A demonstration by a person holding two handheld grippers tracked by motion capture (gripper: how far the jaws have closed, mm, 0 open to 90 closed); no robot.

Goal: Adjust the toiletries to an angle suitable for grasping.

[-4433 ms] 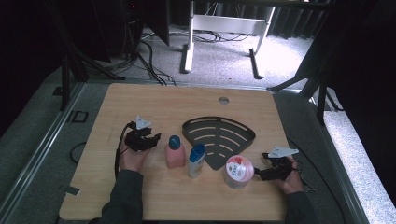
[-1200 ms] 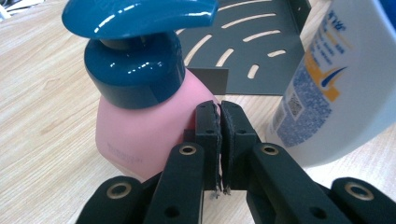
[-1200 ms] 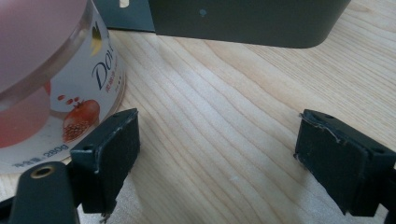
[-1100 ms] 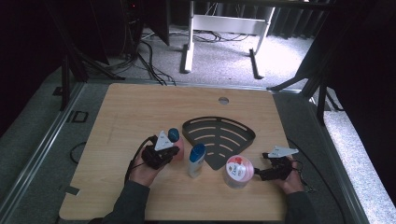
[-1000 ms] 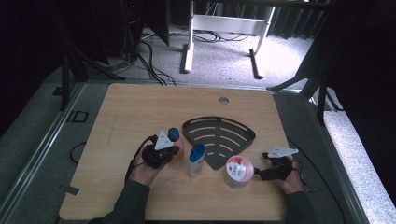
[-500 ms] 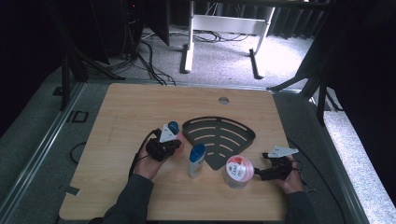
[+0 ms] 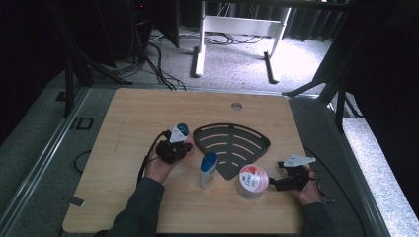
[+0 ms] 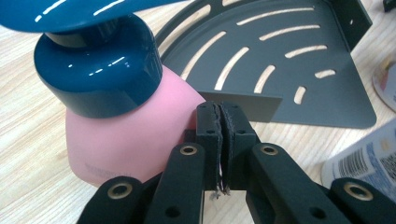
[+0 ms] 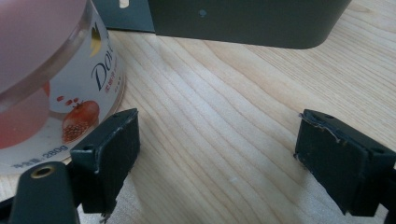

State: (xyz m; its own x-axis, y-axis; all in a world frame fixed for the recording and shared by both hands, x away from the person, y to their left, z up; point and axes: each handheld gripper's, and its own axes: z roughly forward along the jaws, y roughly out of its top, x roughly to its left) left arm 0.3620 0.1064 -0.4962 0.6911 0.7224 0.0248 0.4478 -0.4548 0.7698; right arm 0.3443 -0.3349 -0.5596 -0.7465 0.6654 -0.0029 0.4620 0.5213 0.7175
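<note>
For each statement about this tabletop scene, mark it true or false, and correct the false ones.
1. The left gripper's jaws are shut, with nothing between them. True.
2. The pink bottle stands inside the grey rack. False: it stands on the wooden table, beside the rack.
3. The right gripper's jaws are wide open. True.
4. The right gripper grips the tub. False: the tub sits beside one jaw, not between them.
5. The pink bottle has a red cap. False: it is dark blue.
</note>
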